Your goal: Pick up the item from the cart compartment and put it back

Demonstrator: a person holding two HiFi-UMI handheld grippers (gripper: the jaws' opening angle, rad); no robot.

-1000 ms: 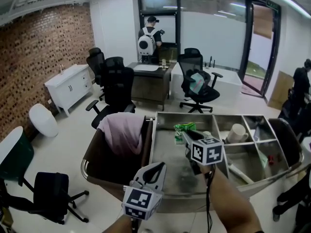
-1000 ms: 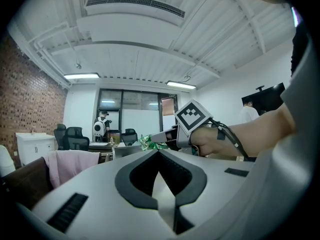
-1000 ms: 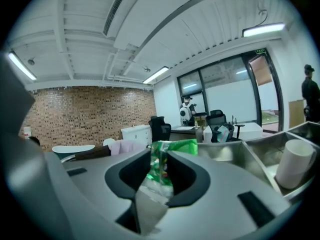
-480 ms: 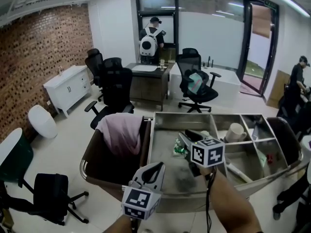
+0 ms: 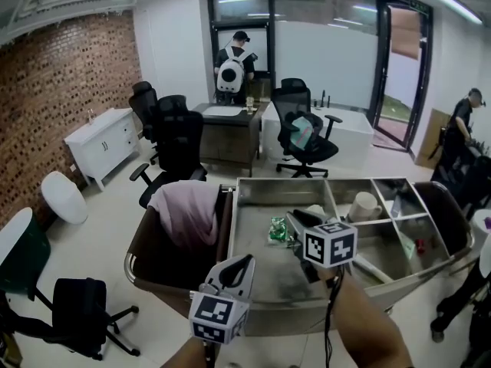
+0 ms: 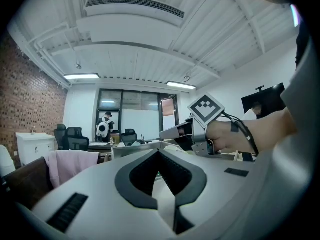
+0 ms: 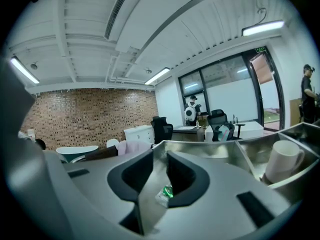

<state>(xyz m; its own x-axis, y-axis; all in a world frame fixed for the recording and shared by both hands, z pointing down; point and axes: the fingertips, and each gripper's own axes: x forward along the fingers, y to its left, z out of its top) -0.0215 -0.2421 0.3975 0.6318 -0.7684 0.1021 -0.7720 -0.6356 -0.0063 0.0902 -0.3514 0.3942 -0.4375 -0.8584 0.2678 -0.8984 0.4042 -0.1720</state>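
Right gripper point(image 5: 295, 219): jaws apart, just been narrowing, gripping nothing. We note the green packet point(image 5: 278, 230) lying just left of its tips on the cart compartment point(image 5: 253, 205) floor.

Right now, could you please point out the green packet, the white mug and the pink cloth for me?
green packet point(image 5: 278, 230): head view, middle of the wrapper.
white mug point(image 5: 363, 205): head view, its side wall.
pink cloth point(image 5: 188, 211): head view, middle of the draped fabric.
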